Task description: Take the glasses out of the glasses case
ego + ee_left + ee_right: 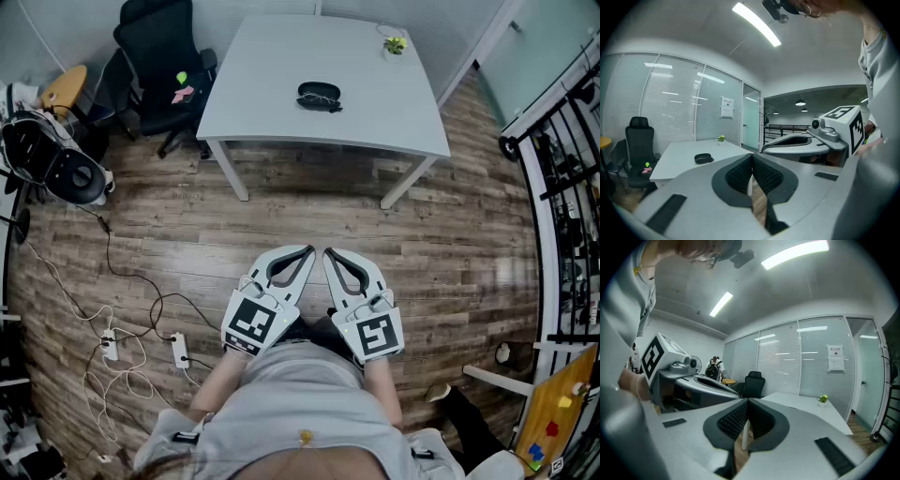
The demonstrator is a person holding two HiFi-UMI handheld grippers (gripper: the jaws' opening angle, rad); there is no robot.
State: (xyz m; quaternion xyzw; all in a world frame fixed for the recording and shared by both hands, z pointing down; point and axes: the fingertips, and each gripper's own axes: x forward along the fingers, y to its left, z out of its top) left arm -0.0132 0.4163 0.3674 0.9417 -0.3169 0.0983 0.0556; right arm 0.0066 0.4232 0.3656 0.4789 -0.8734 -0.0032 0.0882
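A black glasses case (319,96) lies closed near the middle of the white table (272,103), far ahead of both grippers; it also shows small on the table as the case (703,158) in the left gripper view. My left gripper (309,250) is held close to the person's body, over the floor, shut with nothing in it. Beside it my right gripper (328,252) is shut and empty too. In the left gripper view the left gripper (751,155) has its jaws closed tip to tip; the right gripper (747,401) looks the same in its own view.
A small potted plant (395,44) stands at the table's far right corner. A black office chair (159,66) sits left of the table. Cables and power strips (141,349) lie on the wooden floor at the left. A metal railing (562,159) runs along the right.
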